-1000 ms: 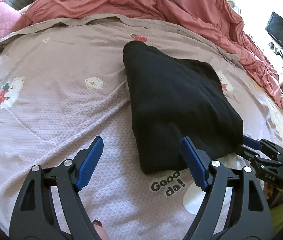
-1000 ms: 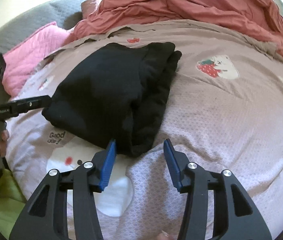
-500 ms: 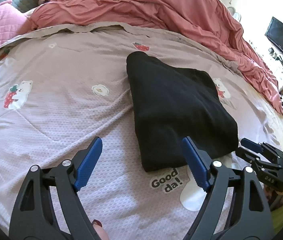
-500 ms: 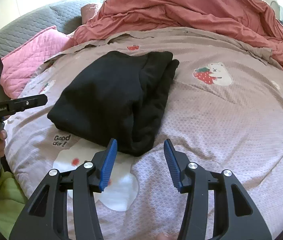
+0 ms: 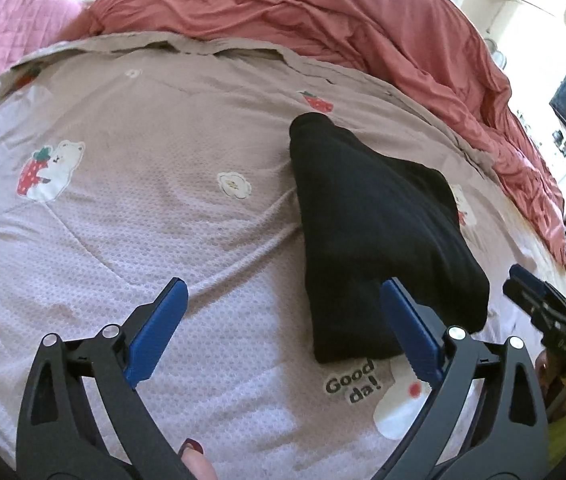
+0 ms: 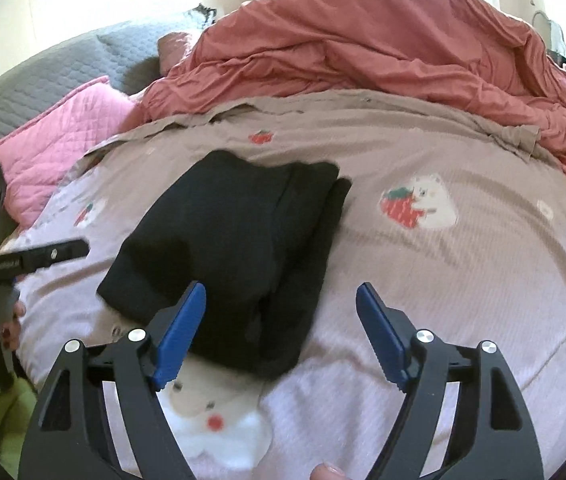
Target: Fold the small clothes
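Black folded garment [image 5: 379, 236] on mauve bedspread [image 5: 163, 208]; our left gripper [image 5: 283, 332] and right gripper [image 6: 281, 332] opening, nothing gripped.

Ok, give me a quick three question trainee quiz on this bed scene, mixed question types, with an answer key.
1. True or false: the black garment lies folded on the bedspread.
2. Multiple choice: what is clamped in the left gripper? A) the garment B) the pink pillow C) nothing
3. Fill in: the words printed just below the garment start with "____".

Key: 1 true. 2 C; its pads are apart and opening, as with the right gripper. 3 Good.
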The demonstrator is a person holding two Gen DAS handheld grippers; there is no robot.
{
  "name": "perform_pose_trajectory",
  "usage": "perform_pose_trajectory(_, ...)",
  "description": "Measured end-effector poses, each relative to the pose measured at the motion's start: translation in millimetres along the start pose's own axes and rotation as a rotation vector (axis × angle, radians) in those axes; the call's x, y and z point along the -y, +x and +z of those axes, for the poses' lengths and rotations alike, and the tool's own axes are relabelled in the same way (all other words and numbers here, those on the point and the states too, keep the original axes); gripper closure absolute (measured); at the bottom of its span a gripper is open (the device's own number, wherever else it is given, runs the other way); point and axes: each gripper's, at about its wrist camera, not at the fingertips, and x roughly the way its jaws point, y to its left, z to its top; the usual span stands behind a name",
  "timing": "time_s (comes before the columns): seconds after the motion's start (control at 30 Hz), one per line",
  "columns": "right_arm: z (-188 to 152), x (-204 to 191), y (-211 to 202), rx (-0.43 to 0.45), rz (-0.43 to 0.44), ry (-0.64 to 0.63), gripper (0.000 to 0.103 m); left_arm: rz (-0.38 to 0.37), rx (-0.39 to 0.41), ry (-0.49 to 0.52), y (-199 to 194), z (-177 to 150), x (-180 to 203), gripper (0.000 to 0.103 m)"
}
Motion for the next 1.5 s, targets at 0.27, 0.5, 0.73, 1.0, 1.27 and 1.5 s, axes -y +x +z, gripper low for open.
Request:
perform_pose_trajectory(0.27, 38, 25, 44, -0.072, 0.097, 0.123, 0.023, -0.064, -0.055, -0.036, 28, 21, 3, 0.013)
perform_pose_trajectory(0.5, 46, 34, 94, -0.197, 0.175, 0.200, 0.023, -0.097, -0.125, -0.031, 64, 33, 13, 0.013)
perform_pose_trajectory(0.73, 39, 31, 124, -0.244, 0.253, 0.217, 0.039, -0.150, -0.160, -0.059, 88, 34, 8, 0.011)
perform_pose_trajectory(1.0, 39, 32, 129, -0.205, 0.289, 0.207, 0.051, -0.245, -0.175, -0.076, 99, 34, 15, 0.046)
perform_pose_trajectory(1.27, 50, 15, 101, -0.112, 0.294, 0.156, 0.067, -0.231, -0.127, -0.062, 71, 43, 23, 0.058)
perform_pose_trajectory(1.5, 65, -5, 86, -0.047, 0.305, 0.135, 0.067, -0.194, -0.036, -0.024, 39, 58, 21, 0.058)
